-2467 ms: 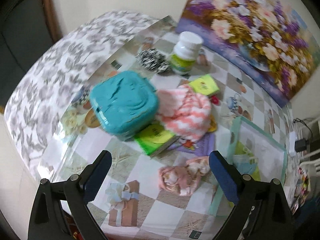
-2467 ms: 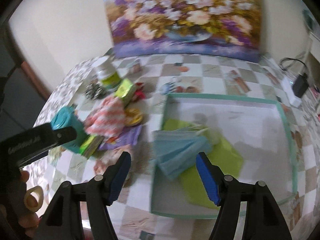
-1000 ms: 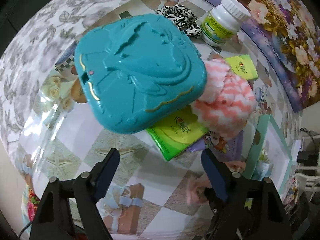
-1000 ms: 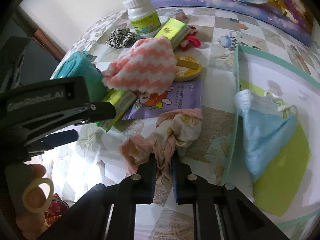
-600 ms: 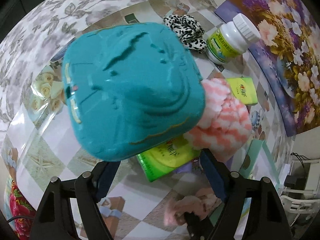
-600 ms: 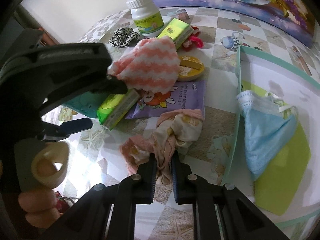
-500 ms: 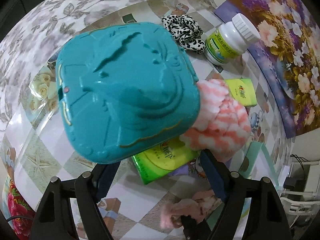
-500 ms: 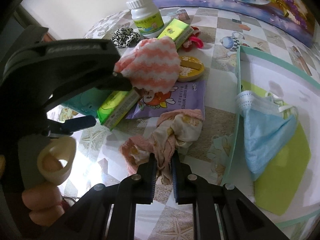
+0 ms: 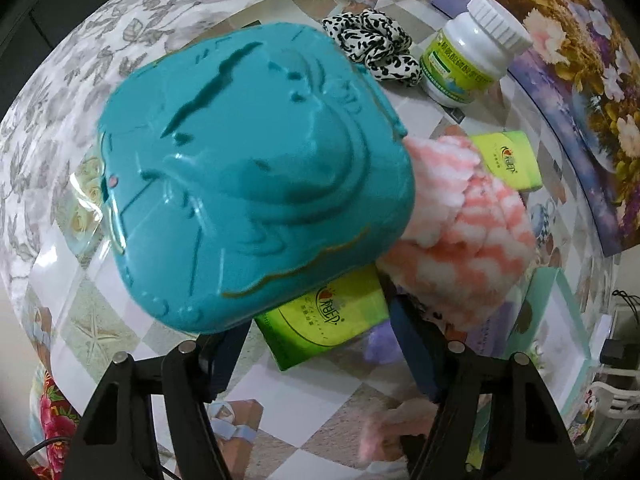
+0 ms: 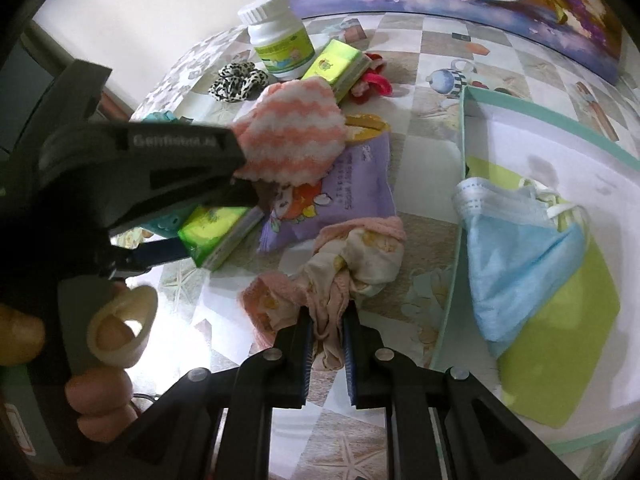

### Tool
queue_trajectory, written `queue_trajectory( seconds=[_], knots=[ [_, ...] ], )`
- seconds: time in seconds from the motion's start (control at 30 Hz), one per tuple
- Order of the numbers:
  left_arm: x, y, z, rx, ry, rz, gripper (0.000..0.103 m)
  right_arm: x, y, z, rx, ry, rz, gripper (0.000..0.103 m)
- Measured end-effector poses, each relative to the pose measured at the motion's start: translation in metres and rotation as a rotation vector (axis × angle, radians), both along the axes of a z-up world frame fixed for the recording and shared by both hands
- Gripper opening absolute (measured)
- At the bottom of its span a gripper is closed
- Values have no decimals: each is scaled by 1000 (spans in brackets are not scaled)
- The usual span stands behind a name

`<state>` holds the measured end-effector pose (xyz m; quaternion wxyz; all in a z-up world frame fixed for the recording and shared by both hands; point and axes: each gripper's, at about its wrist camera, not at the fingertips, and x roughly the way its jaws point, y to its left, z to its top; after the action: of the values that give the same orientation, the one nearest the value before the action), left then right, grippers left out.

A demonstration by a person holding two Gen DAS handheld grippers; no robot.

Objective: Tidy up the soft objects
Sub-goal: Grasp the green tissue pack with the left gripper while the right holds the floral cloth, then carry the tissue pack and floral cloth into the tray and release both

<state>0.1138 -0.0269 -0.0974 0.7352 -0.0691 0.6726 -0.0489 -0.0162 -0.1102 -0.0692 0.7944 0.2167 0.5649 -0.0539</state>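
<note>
The right hand-held gripper (image 10: 326,322) is clamped on a crumpled pink and cream cloth (image 10: 352,256), its two fingers pressed close together with a fold of fabric pinched between them. The cloth lies on the tabletop (image 10: 424,168) just left of the teal-rimmed tray (image 10: 460,128), not inside it. Inside the tray, against its left wall, rests a blue face mask (image 10: 516,252) on top of a lime-green sheet (image 10: 568,340).

Beyond the pinched cloth, away from the tray's near corner, sits a purple wipes pack (image 10: 340,188), with a pink-and-white striped knitted cloth (image 10: 296,136) heaped on its far edge. Farther left of the tray stand a white bottle (image 10: 278,36), a leopard-print scrunchie (image 10: 238,80) and a yellow-green packet (image 10: 336,64).

The left hand-held gripper (image 9: 316,332) is spread wide, its fingers apart and holding nothing. In its own view it hangs above a large teal case (image 9: 252,184), which lies on a green packet (image 9: 324,320) and touches the striped knitted cloth on the side toward the tray. The pinched cloth (image 9: 396,428) shows as a blurred pink patch at the lower edge of that view.
</note>
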Motion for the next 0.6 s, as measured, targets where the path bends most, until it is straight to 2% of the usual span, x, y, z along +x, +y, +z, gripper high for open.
queue_trajectory(
  seconds=[0.2, 0.33, 0.6],
  knots=[
    [-1, 14, -2, -18, 39, 29, 72, -6, -5, 11, 22, -39, -23, 14],
    [-5, 23, 6, -43, 25, 34, 72, -12, -12, 24, 34, -85, -48, 14],
    [-24, 21, 47, -107, -105, -24, 72, -30, -30, 59, 11, -184, -129, 14]
  ],
)
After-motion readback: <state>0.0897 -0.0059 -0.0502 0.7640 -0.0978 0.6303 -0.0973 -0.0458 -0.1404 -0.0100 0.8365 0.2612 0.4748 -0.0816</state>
